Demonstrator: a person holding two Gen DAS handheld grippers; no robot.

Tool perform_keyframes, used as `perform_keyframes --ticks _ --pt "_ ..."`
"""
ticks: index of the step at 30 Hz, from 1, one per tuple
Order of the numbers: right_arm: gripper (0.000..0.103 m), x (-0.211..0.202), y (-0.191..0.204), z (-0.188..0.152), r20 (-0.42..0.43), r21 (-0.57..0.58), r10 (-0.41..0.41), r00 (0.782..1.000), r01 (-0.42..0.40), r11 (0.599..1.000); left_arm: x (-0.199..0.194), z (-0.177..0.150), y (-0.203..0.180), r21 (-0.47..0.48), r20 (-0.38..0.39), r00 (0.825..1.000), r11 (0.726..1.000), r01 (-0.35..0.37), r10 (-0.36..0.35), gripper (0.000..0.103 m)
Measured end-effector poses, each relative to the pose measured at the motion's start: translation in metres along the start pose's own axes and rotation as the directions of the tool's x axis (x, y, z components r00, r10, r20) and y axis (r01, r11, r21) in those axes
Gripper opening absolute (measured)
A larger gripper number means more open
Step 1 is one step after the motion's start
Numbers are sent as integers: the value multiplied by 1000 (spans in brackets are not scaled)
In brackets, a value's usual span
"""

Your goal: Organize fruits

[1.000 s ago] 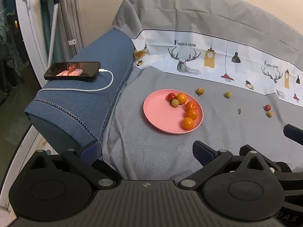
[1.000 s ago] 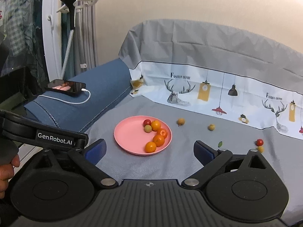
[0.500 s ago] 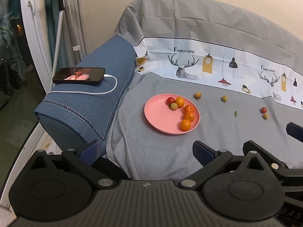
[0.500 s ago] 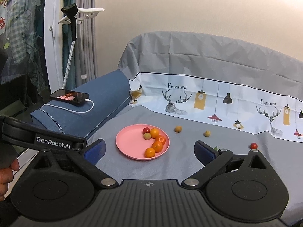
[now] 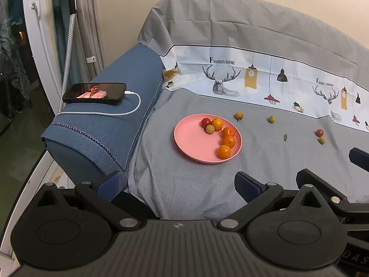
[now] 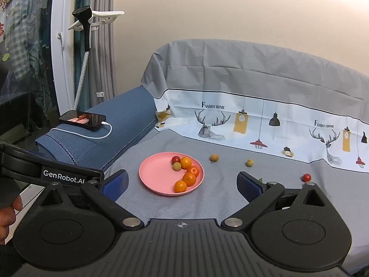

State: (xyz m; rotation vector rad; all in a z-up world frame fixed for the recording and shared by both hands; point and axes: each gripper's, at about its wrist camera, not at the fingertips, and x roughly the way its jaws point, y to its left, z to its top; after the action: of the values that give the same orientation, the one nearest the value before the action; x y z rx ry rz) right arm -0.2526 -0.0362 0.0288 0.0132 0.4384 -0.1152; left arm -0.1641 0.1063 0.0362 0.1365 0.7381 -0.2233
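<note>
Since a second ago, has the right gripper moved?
Yes. The right gripper has pulled back and up: the round pink plastic plate sits lower in its view.

Phone [image 5: 94,93] charging on blue armrest [image 5: 108,124]; grey printed sofa cover [image 5: 265,37].

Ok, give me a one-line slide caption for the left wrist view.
Open left gripper faces a pink plate holding six small fruits, with four more loose on the grey sofa cover.

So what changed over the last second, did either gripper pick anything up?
No. Both the left gripper and right gripper pulled back from the sofa, jaws open and empty. The pink plate and the loose fruits on the grey cover stayed put.
</note>
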Motion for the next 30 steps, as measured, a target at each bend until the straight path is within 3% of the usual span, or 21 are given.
perform_keyframes --ticks 16,30 --pt "100 16 -2 -2 -46 20 11 999 -10 1000 17 -1 1 4 -46 999 1000 0 1 103" --pt "100 50 -11 -8 -128 46 11 992 -5 999 57 4 -1 22 -131 991 1000 -2 5 103"
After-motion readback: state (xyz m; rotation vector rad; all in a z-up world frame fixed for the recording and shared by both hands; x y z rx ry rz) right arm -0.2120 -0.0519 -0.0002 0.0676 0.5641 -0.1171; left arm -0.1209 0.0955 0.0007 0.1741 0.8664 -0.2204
